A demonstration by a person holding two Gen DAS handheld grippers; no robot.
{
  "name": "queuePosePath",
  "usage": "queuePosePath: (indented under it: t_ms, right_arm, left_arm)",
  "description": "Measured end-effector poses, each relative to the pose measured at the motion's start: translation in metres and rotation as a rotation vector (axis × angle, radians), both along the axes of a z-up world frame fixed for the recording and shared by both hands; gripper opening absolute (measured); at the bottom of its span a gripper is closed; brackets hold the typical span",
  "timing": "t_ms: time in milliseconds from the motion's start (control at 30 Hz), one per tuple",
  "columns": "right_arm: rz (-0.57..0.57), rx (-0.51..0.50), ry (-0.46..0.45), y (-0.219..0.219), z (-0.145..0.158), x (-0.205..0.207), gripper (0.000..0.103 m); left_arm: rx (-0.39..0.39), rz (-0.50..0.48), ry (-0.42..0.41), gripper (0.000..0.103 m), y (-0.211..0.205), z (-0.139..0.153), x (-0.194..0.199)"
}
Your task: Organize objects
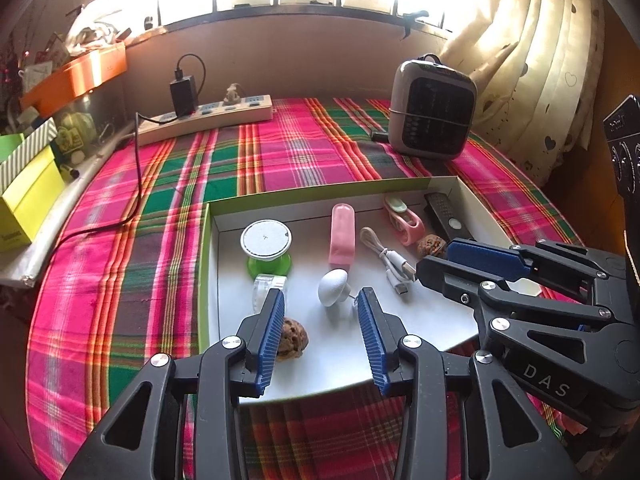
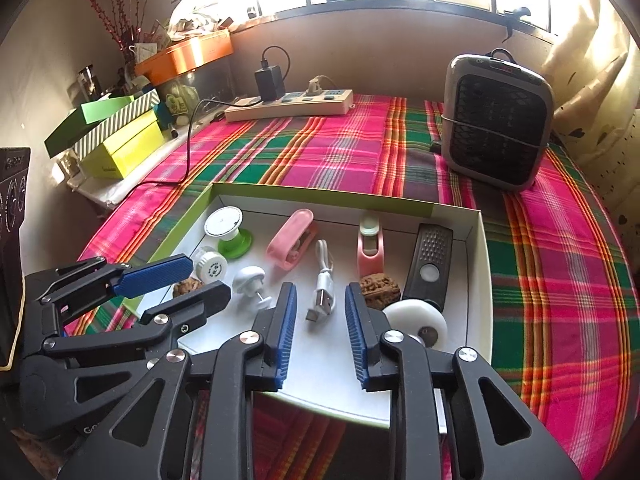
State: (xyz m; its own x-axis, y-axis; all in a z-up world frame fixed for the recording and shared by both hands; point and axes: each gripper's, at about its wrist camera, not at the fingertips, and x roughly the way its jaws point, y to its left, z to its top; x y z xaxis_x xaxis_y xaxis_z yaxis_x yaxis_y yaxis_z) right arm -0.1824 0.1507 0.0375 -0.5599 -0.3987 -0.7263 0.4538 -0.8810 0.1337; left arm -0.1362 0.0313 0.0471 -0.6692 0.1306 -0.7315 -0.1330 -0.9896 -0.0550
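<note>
A shallow white box (image 1: 460, 186) with green sides sat on a counter (image 1: 300, 148) covered with a pink and green checked cloth. Many small things lay inside it.

The left gripper (image 1: 320, 332) hung over the near side of the box. Its blue fingers stood apart and held nothing. A brown walnut (image 1: 294, 343) lay just by its left finger, and a little white mushroom-shaped thing (image 1: 333, 288) sat between the fingertips, farther back. A green and white spool (image 1: 267, 250) and a small clear jar (image 1: 269, 286) were at the left.

The right gripper (image 2: 320, 332) hung over the box too, with its fingers apart and nothing in them. A white cable (image 2: 323, 280) lay between them, not touched. A second walnut (image 2: 379, 286) and a white roll of tape (image 2: 416, 318) sat by its right finger. A pink case (image 2: 291, 242), a pink clip (image 2: 370, 246) and a black remote (image 2: 430, 262) lay farther back.

Behind the box stood a grey heater (image 2: 498, 120) and a power strip (image 2: 290, 106).
</note>
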Motion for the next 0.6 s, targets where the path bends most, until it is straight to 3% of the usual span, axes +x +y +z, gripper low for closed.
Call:
queuePosePath:
  t_ms: [433,600]
  right_arm:
    - [-0.038,-0.002,0.035,0.007,0.01,0.04,0.048]
    - [-0.055,0.027,0.043,0.009,0.012,0.056,0.048]
  left_arm:
    - [-0.038,0.061,0.059,0.037,-0.007,0.012,0.04]
    - [-0.057,0.063,0.059,0.038,-0.004,0.012,0.057]
